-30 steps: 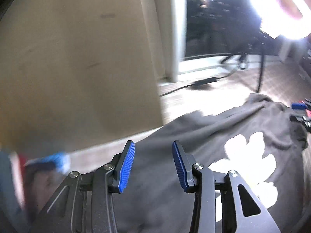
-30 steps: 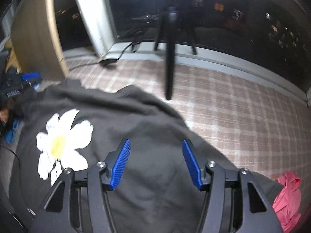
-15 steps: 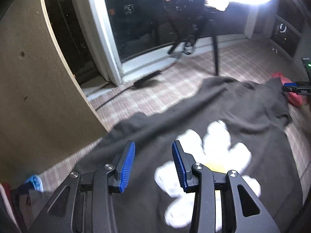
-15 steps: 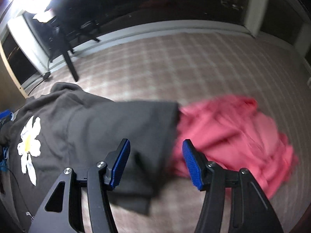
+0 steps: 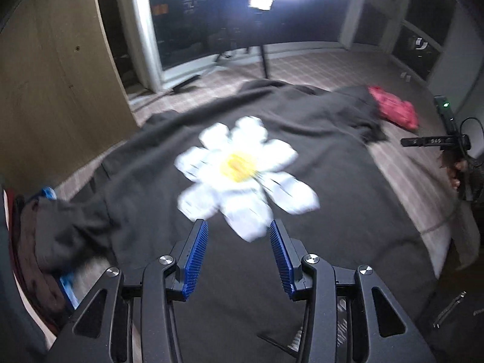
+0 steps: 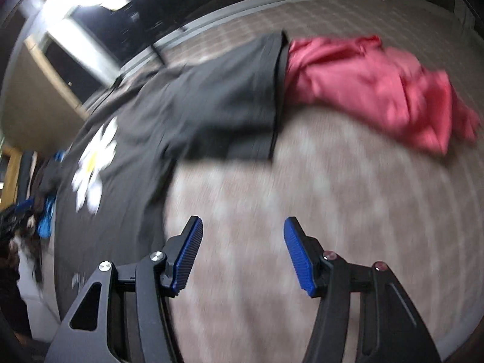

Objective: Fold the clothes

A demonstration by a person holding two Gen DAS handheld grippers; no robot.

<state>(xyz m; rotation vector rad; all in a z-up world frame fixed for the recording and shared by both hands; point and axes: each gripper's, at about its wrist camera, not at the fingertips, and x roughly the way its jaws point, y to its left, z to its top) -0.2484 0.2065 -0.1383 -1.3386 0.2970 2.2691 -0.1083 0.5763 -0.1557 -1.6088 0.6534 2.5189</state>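
Since the earlier frames both grippers had swung: the left gripper (image 5: pixel 239 242) now looked down on the white flower (image 5: pixel 242 169) print, and the right gripper (image 6: pixel 243 248) had moved off the cloth and hung over the bare checked carpet (image 6: pixel 332 199). Both claws stood wide apart and held nothing. The dark sweatshirt (image 5: pixel 332 205) lay spread flat on the carpet, flower side up, with one sleeve (image 6: pixel 230 106) stretched out toward the pink garment (image 6: pixel 378 87), its cuff touching or slightly covering it. I judged that the step in hand was to reach for the sweatshirt. The next move called for the right claw to come down on that sleeve and bring it over the body
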